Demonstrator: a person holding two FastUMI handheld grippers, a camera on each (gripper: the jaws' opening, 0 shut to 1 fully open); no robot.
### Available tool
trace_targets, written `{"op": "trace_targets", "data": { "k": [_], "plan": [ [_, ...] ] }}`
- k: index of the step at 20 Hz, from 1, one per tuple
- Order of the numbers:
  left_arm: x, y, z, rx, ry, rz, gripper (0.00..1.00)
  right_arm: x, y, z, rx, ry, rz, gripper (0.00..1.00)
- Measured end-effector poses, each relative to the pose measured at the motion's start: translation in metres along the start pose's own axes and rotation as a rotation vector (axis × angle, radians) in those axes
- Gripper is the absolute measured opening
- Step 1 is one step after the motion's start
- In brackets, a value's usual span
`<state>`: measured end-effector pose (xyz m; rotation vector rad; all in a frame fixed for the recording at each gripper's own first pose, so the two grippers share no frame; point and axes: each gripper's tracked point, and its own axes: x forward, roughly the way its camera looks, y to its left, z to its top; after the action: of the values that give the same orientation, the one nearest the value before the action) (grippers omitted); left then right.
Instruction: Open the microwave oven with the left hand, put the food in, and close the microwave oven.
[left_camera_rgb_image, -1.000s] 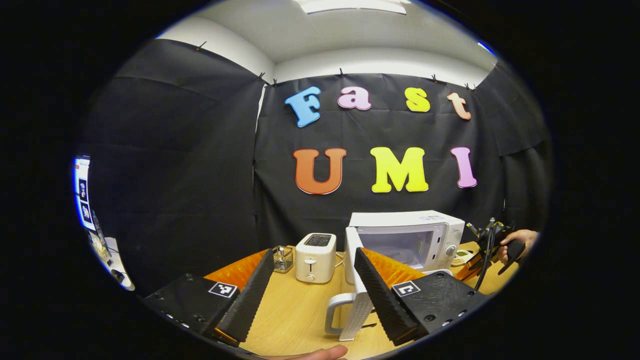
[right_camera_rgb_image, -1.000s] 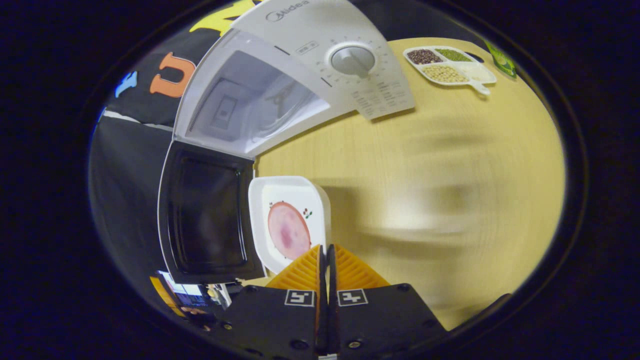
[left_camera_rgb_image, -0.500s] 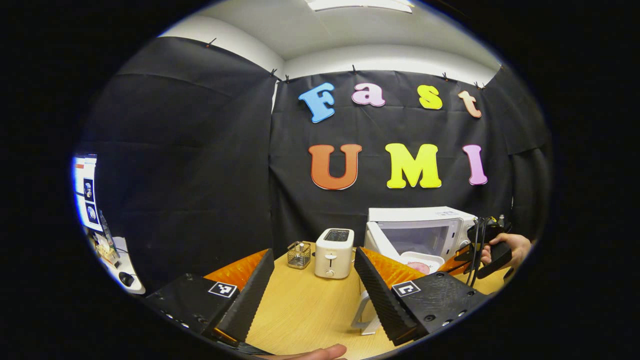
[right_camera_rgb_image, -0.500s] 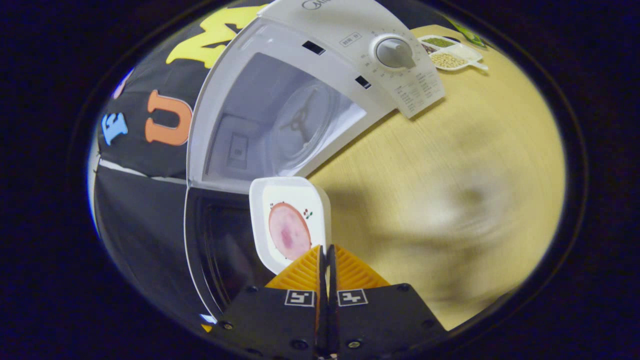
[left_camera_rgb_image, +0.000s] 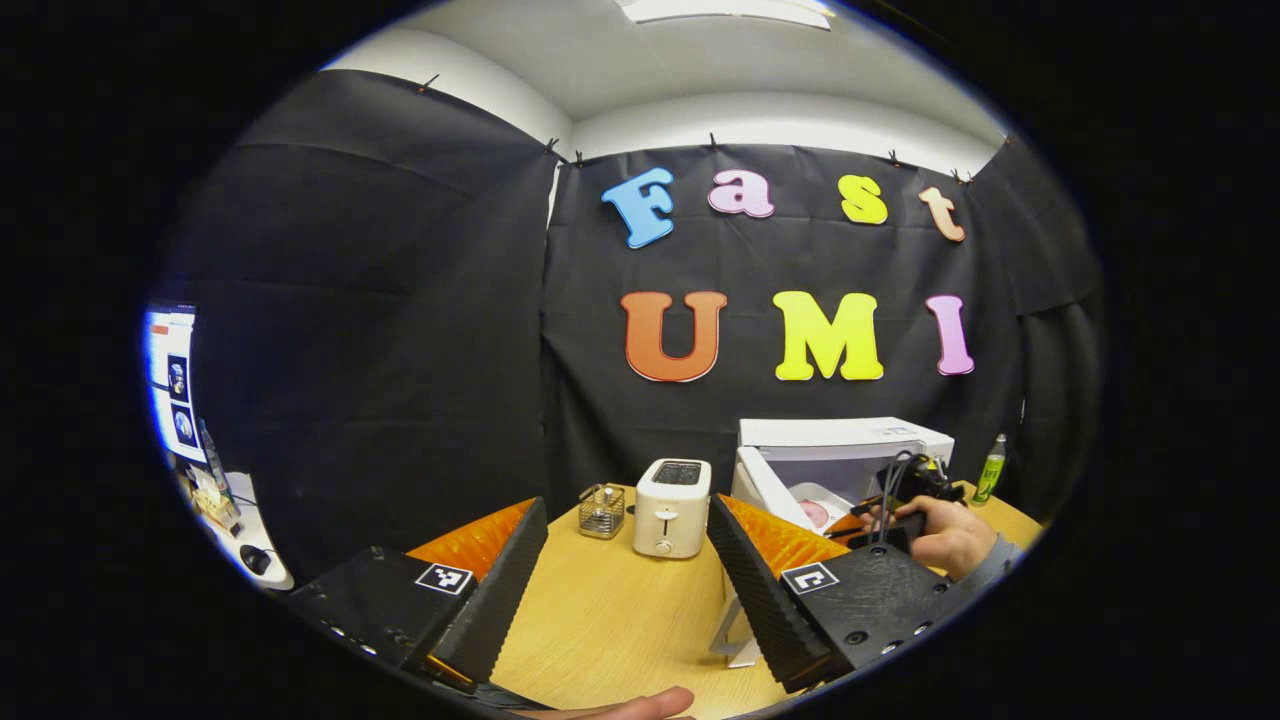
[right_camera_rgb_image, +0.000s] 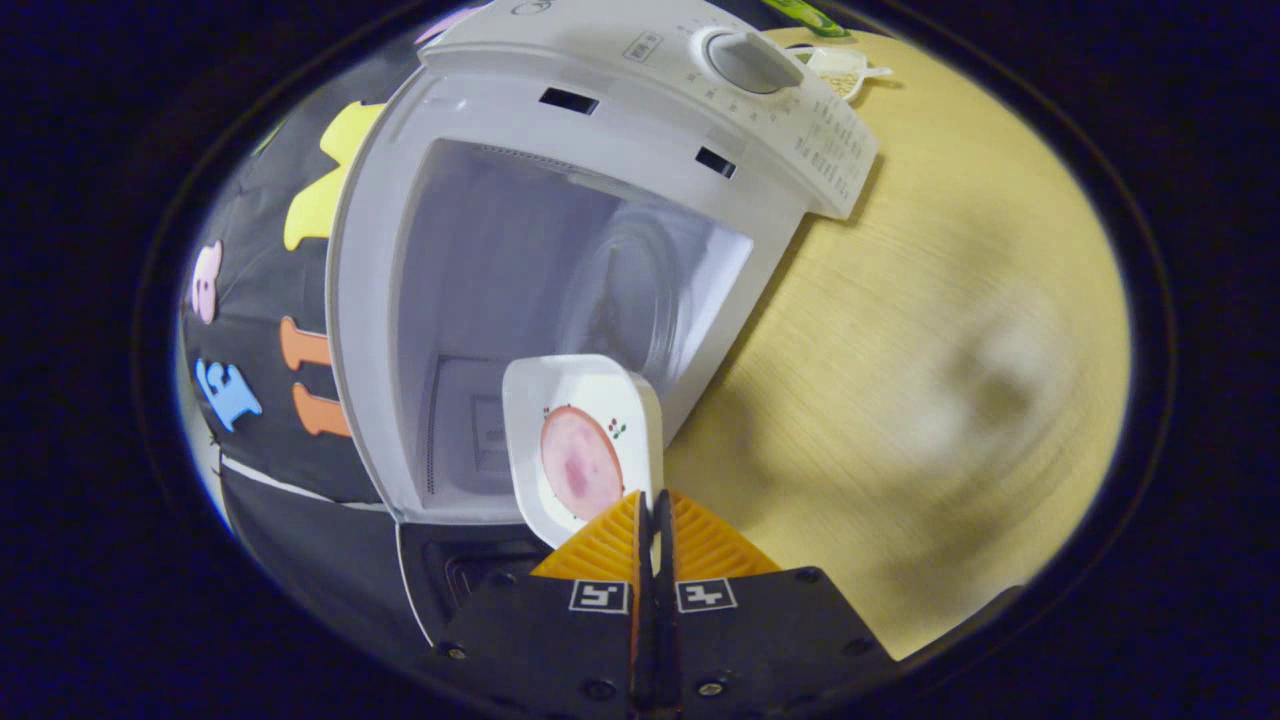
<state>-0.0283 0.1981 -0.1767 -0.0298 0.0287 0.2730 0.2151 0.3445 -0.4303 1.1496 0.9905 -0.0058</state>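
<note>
The white microwave (right_camera_rgb_image: 600, 120) stands with its door (right_camera_rgb_image: 470, 590) swung wide and its cavity bare. My right gripper (right_camera_rgb_image: 652, 505) is shut on the rim of a white square plate (right_camera_rgb_image: 585, 400) with a pink slice of food (right_camera_rgb_image: 578, 472), held right at the cavity mouth. In the left gripper view the microwave (left_camera_rgb_image: 845, 440) sits at the back right, the plate (left_camera_rgb_image: 815, 510) at its opening, and a hand (left_camera_rgb_image: 945, 535) holds the other gripper there. My left gripper (left_camera_rgb_image: 625, 570) hangs open over the wooden table (left_camera_rgb_image: 610, 620), with nothing between its fingers.
A white toaster (left_camera_rgb_image: 672, 493) and a small wire holder (left_camera_rgb_image: 600, 510) stand left of the microwave. A green bottle (left_camera_rgb_image: 990, 468) is to its right. A sectioned dish of grains (right_camera_rgb_image: 835, 65) lies beyond the microwave. A monitor (left_camera_rgb_image: 170, 380) glows at far left.
My right gripper has carried the plate forward from beside the open door to the mouth of the cavity. My left gripper has drifted back, staying open.
</note>
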Motion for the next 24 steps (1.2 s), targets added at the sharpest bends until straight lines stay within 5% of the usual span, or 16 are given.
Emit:
{"op": "trace_targets", "data": {
  "k": [11,12,13,20,21,22,24],
  "plan": [
    [-0.008,-0.016,-0.008,-0.002,0.035,-0.067,0.96,0.063,0.023,0.07,0.224,-0.336,0.135,0.06],
    [-0.009,-0.017,-0.004,-0.011,0.026,-0.075,0.96,0.065,0.019,0.074,0.215,-0.363,0.128,0.0],
    [-0.009,-0.019,-0.003,-0.014,0.018,-0.082,0.96,0.067,0.015,0.079,0.192,-0.39,0.121,0.07],
    [-0.009,-0.041,-0.01,0.035,0.042,-0.107,0.96,0.079,0.025,0.082,0.065,-0.443,0.167,0.11],
    [-0.009,-0.04,-0.012,0.044,0.042,-0.103,0.96,0.081,0.028,0.079,0.066,-0.447,0.191,0.03],
    [-0.01,-0.04,-0.012,0.046,0.045,-0.1,0.96,0.084,0.03,0.074,0.054,-0.44,0.203,0.13],
    [-0.015,-0.045,-0.01,0.018,0.05,-0.119,0.96,0.086,0.034,0.065,-0.01,-0.438,0.23,0.17]
  ]
}}
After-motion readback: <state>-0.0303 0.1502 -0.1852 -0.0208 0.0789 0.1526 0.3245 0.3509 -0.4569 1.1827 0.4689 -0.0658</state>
